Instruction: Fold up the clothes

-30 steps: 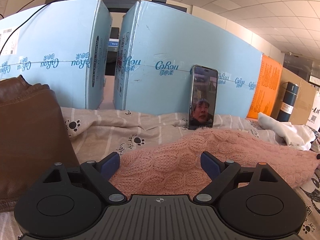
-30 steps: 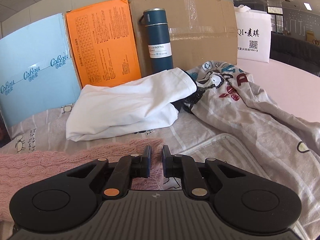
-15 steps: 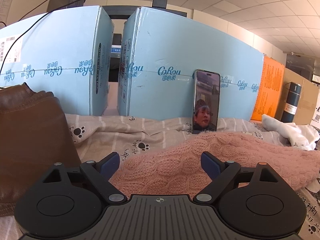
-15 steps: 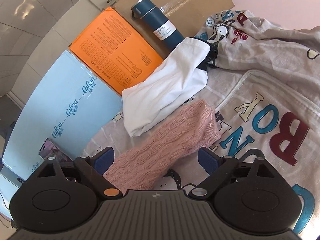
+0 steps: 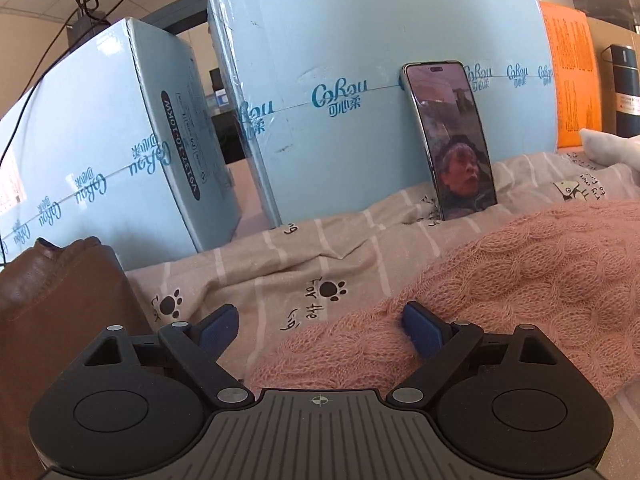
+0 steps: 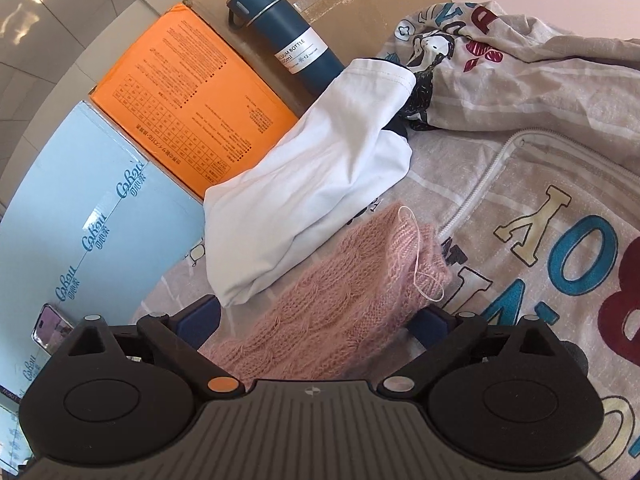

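A pink cable-knit sweater (image 5: 520, 280) lies spread over a patterned bedsheet (image 5: 304, 264). My left gripper (image 5: 320, 326) is open just above the sweater's left edge, its right finger (image 5: 418, 326) resting on the knit. In the right wrist view the sweater's sleeve end (image 6: 360, 292), with a loose thread, lies between the wide-open fingers of my right gripper (image 6: 314, 322). A folded white garment (image 6: 316, 196) lies beside the sleeve, touching it.
A brown leather item (image 5: 52, 312) sits at the left. Light blue cartons (image 5: 352, 120) and an orange box (image 6: 192, 96) wall the back, with a phone (image 5: 452, 140) leaning on them. A dark blue bottle (image 6: 292, 44) stands behind. A grey printed hoodie (image 6: 540, 200) covers the right.
My right gripper opened from shut, then tilted down over the pink sleeve end and moved closer. My left gripper shifted left and lower toward the sweater's edge, staying open.
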### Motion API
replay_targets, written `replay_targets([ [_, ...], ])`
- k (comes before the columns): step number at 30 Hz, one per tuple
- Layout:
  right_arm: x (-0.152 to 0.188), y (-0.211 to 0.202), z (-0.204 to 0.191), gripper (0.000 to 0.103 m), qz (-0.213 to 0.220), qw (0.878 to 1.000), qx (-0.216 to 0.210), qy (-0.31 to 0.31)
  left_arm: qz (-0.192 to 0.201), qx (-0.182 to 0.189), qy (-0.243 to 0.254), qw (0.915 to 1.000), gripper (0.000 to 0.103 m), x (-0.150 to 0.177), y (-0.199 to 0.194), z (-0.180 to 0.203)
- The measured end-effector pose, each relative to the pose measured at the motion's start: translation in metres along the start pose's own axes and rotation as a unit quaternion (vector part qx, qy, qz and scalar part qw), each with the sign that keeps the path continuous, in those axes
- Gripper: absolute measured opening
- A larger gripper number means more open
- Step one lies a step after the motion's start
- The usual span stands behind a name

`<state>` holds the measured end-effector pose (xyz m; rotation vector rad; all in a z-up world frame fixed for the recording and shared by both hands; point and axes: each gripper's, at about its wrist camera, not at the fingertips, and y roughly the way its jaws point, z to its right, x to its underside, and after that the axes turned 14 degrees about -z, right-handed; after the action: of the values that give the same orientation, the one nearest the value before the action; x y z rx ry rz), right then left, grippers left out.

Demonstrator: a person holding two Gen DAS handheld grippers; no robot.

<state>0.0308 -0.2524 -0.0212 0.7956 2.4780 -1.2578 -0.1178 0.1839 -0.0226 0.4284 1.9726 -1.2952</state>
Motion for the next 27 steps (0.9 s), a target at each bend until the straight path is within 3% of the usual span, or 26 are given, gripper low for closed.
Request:
replay_targets([
  [3, 0.007, 0.005, -0.007, 0.096, 0.017, 0.999, 0.029, -0.039, 0.021, 0.018, -0.031, 0.9991, 0.091, 0.004, -0.017, -0.009],
  [5, 0.012, 0.008, -0.012, 0.088, 0.029, 0.996, 0.048, -0.065, 0.024, 0.059, -0.068, 0.9957, 0.091, 0.005, -0.029, -0.018],
  [7, 0.016, 0.012, -0.017, 0.063, 0.041, 0.993, 0.068, -0.090, 0.013, 0.109, -0.108, 0.9881, 0.094, 0.010, -0.035, -0.026],
  [9, 0.021, 0.015, -0.022, 0.049, 0.052, 0.988, 0.087, -0.116, -0.007, 0.130, -0.137, 0.9821, 0.095, 0.018, -0.033, -0.028],
  [13, 0.022, 0.014, -0.021, 0.024, 0.053, 0.988, 0.064, -0.130, -0.026, 0.119, -0.137, 0.9830, 0.095, 0.023, -0.027, -0.025],
  [18, 0.028, -0.008, -0.022, 0.019, 0.101, 0.986, 0.031, -0.131, -0.042, 0.126, -0.142, 0.9809, 0.095, 0.025, -0.021, -0.028],
  [22, 0.034, -0.029, -0.025, 0.014, 0.155, 0.978, 0.029, -0.138, -0.056, 0.142, -0.144, 0.9777, 0.095, 0.026, -0.018, -0.029],
  [27, 0.032, -0.048, -0.021, 0.013, 0.192, 0.972, 0.051, -0.127, -0.046, 0.207, -0.149, 0.9658, 0.095, 0.028, -0.022, -0.030],
])
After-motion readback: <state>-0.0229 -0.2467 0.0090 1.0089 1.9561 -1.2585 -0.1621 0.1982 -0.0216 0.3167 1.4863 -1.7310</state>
